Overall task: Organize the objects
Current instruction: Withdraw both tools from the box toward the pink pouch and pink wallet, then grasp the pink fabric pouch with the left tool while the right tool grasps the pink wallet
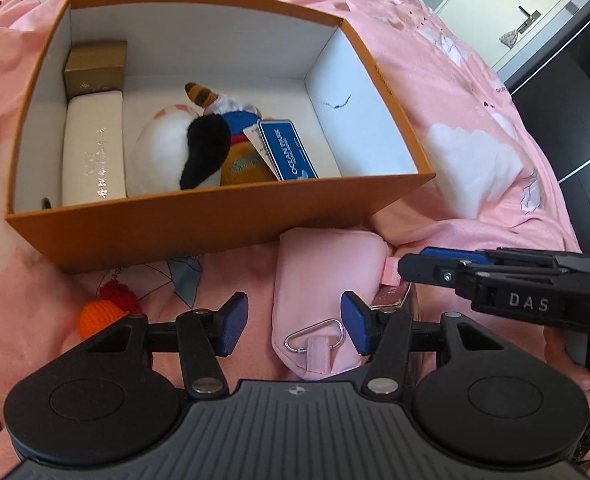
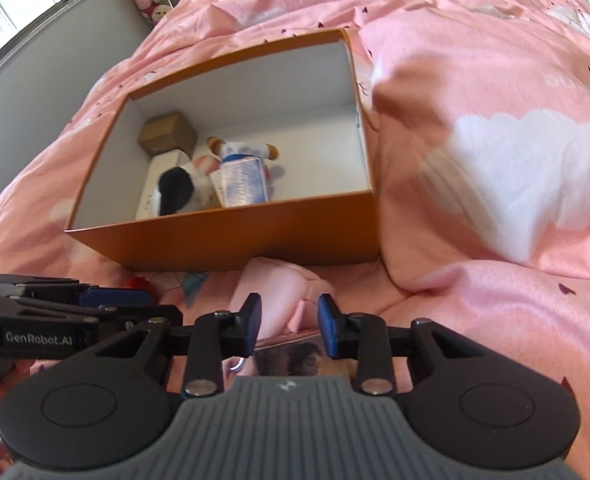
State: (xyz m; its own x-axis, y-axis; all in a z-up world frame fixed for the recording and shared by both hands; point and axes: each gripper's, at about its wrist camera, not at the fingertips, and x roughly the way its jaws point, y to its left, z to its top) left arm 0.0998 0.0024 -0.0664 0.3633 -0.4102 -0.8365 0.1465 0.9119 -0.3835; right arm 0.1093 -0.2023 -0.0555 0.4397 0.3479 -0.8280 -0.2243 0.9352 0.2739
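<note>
Pink pouch (image 1: 327, 280) lies on the bed (image 1: 475, 152) against the orange box's (image 1: 175, 224) near wall, long axis running toward the box. Left gripper (image 1: 295, 322) spread wide, straddling its carabiner end, nearer. Right gripper (image 2: 289, 320) part-open, empty, beside the pouch's tab.

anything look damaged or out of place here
The orange box has a small dark scuff or tear on its white inner right wall. Outside the box, a pink pouch and an orange knitted toy lie loose on the pink bedspread; nothing looks spilled.
</note>
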